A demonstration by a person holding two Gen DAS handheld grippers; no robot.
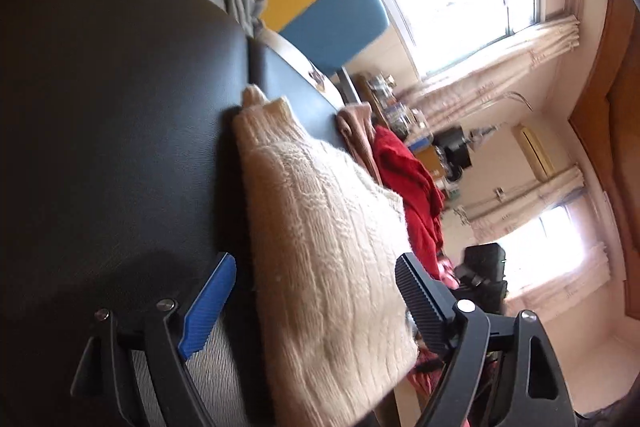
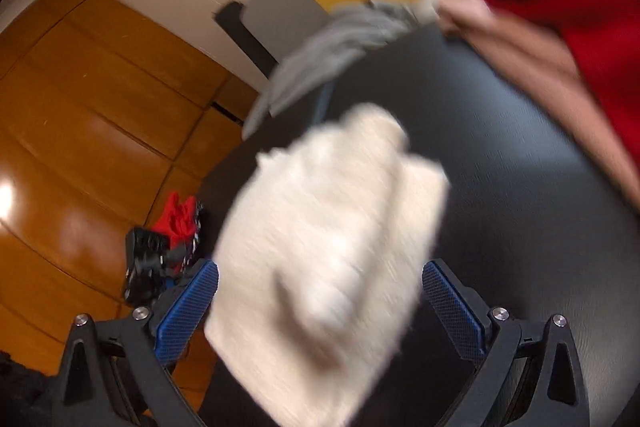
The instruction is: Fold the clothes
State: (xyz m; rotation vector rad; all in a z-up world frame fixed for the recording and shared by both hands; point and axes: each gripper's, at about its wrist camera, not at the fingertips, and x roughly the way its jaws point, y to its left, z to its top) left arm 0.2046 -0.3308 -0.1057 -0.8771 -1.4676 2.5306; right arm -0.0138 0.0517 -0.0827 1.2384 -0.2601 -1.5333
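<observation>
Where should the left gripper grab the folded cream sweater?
Take the cream knit sweater at its near folded edge, coming along the dark table from the left gripper side. That edge already sits between the open jaws, and it is a thick, flat stack, so pinch all layers.

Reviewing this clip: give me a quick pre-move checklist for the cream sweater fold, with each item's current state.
1. Left gripper jaws open around the cream sweater: ok.
2. Right gripper jaws open, sweater between them: ok.
3. Sweater folded into a compact bundle on the black table: ok.
4. Bundle apart from the red garment: cannot tell.
5. Right view sharp enough to judge edges: not ok, motion blur.
</observation>
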